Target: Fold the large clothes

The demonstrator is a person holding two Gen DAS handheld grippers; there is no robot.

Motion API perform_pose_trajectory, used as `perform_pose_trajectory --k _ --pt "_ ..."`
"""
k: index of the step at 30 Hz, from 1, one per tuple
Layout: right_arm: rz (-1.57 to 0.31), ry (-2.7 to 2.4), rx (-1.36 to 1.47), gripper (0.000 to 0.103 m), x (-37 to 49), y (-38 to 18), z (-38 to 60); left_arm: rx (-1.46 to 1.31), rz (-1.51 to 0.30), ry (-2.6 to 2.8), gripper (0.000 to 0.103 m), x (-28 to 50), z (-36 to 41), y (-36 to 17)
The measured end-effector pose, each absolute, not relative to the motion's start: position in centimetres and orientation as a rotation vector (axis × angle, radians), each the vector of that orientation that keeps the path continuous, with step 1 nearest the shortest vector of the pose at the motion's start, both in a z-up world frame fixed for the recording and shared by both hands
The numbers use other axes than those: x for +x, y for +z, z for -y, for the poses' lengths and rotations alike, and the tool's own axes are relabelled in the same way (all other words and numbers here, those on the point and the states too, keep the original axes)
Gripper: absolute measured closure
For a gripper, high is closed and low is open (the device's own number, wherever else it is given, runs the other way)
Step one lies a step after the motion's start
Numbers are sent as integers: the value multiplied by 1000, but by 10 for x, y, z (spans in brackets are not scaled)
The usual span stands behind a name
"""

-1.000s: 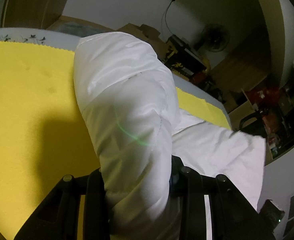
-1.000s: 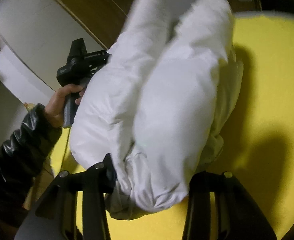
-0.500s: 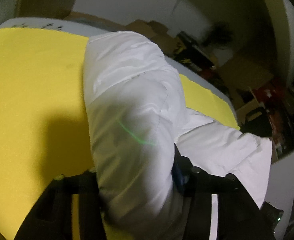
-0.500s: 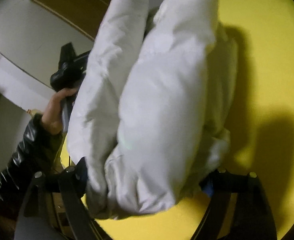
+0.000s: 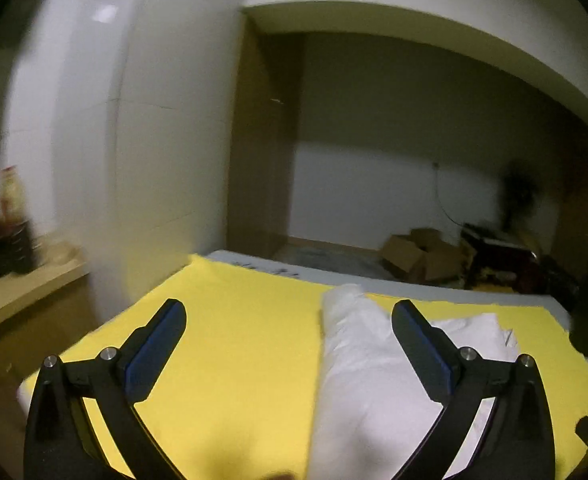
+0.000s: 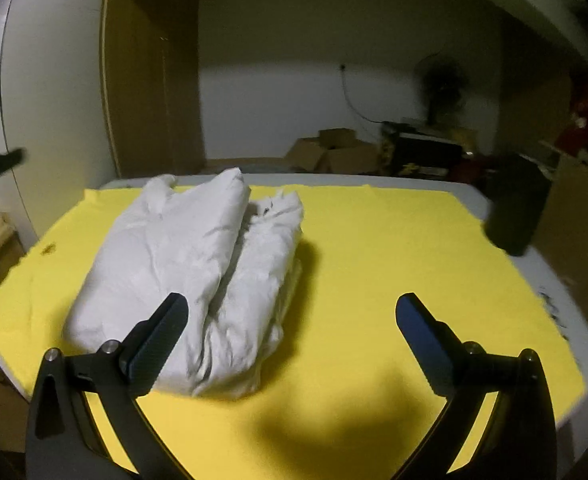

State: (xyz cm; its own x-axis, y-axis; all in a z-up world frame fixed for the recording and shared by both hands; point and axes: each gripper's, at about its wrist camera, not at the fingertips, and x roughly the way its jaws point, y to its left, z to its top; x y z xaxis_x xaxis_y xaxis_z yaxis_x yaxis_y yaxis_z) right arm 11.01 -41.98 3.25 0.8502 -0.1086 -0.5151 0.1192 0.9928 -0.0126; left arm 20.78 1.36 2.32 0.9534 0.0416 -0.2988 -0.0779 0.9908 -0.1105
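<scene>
A white padded jacket (image 6: 198,276) lies folded into a thick bundle on the yellow cloth (image 6: 374,248) that covers the table. In the right wrist view my right gripper (image 6: 292,308) hovers above and in front of it, jaws opening wide, nothing between the pads. The bundle sits behind its left finger. In the left wrist view the jacket (image 5: 358,368) lies low, right of centre on the yellow cloth (image 5: 234,328). My left gripper (image 5: 288,316) is lifted back from it, jaws opening, pads touching nothing.
A dark cylinder-shaped object (image 6: 514,208) stands at the table's right edge. Cardboard boxes (image 6: 330,152), a black crate and a fan sit on the floor behind. A wooden counter (image 5: 22,284) with a bottle lies to the left. A white pillar stands beside the table.
Both grippers let go of the jacket, opened wide and pulled up and back. The jacket now rests on the yellow cloth; the views tilted up toward the room.
</scene>
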Motion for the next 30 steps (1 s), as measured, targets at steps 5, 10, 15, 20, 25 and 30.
perform_pose_trajectory --k 5,10,15,20,25,30 --pt "-563 -48 32 0 86 30 412 -92 -452 24 0 154 -22 -5" --pt "-569 -45 -38 0 49 32 388 -51 -499 60 0 102 -14 -27" --pt "-499 -35 -76 0 0 52 371 -31 -532 60 0 83 -9 -21" --pt "-458 -28 -105 0 -19 57 360 -34 -521 30 0 71 -5 -15" --pt "-449 -4 -123 0 -25 58 352 -23 -536 12 0 66 5 -16" --pt "-452 -5 -116 0 -24 56 353 -12 -552 -26 0 64 17 -23"
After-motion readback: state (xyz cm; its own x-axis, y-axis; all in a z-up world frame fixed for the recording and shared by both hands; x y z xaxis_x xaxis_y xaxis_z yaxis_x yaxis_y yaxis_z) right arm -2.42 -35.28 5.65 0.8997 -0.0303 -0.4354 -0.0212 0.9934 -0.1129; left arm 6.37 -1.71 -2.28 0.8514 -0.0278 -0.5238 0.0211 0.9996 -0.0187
